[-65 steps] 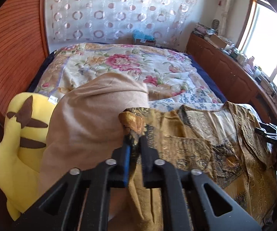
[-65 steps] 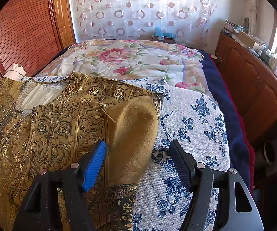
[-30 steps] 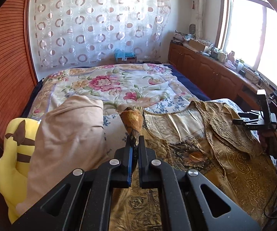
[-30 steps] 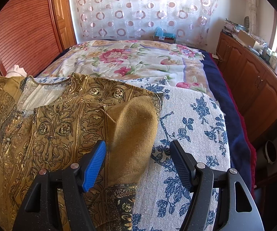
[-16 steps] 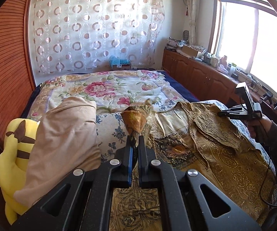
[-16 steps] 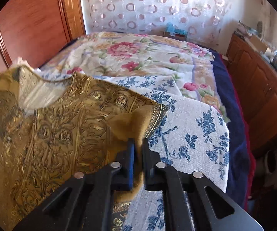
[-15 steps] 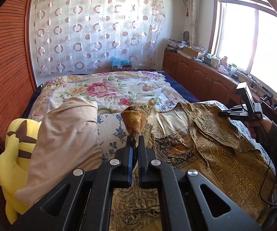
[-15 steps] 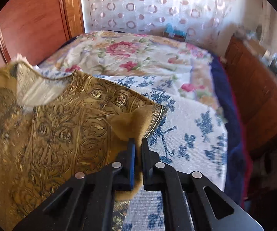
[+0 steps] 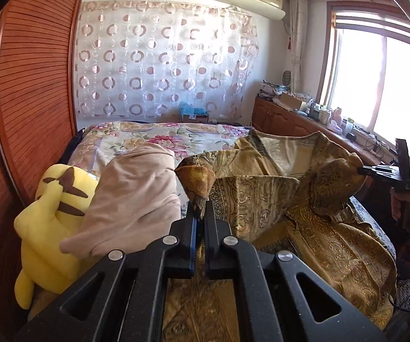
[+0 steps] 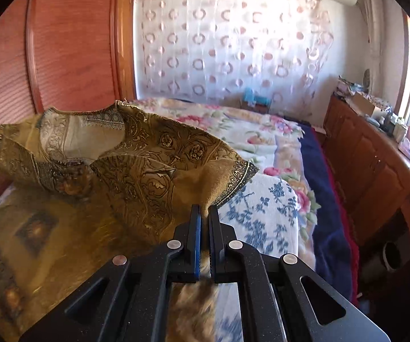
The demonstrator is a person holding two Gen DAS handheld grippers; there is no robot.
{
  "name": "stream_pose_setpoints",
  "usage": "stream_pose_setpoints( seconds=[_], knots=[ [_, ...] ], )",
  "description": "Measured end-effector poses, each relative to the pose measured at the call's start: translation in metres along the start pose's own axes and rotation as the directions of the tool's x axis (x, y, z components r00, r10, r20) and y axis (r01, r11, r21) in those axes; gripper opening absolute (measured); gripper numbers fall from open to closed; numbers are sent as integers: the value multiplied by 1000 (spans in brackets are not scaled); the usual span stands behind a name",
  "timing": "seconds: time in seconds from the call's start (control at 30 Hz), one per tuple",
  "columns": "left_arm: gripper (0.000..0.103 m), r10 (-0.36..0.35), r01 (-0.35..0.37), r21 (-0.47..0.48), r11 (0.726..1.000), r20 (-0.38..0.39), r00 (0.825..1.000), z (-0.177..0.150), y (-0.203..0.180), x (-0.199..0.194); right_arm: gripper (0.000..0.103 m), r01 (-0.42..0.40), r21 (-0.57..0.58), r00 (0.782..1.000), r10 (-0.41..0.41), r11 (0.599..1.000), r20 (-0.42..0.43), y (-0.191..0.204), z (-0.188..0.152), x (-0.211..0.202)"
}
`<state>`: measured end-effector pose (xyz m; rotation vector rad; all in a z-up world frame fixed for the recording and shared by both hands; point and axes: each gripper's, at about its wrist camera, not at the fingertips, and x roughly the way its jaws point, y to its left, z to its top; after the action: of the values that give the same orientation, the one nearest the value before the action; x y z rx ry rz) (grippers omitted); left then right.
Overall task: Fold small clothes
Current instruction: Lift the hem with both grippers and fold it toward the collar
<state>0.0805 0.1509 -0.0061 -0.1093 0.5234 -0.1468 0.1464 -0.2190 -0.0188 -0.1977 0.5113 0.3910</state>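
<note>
Left gripper [image 9: 200, 213] clamped on one sleeve tip of the gold patterned top [image 9: 262, 199]. Right gripper [image 10: 203, 213] pinches the opposite sleeve edge, fabric between the pads. The top hangs slung between the two, collar ahead, lower body draped on the blue-floral cloth [image 10: 262, 216] below. Likely reason: a two-point hold spreads the top, so the sleeves can fold inward. Left of left gripper: beige garment [image 9: 136, 199], yellow plush [image 9: 51, 222]. No legible labels or writing.
</note>
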Motion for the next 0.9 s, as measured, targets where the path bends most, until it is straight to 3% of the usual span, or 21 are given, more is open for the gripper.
stream_pose_setpoints(
  seconds=[0.2, 0.5, 0.73, 0.9],
  knots=[
    [5, 19, -19, -22, 1000, 2, 1000, -38, 0, -31, 4, -42, 24, 999, 41, 999, 14, 4, -51, -52],
    [5, 19, -25, -87, 996, -73, 997, -91, 7, -48, 4, -84, 53, 992, 89, 995, -94, -1, -125, -89],
    [5, 21, -28, -100, 995, -70, 997, -101, 6, -72, 4, -87, 28, 987, 90, 996, -132, 11, -125, -105],
    [5, 16, -22, -55, 998, -115, 993, -107, -2, -70, 4, -112, -4, 981, 110, 994, -161, 24, -129, -119]
  ],
)
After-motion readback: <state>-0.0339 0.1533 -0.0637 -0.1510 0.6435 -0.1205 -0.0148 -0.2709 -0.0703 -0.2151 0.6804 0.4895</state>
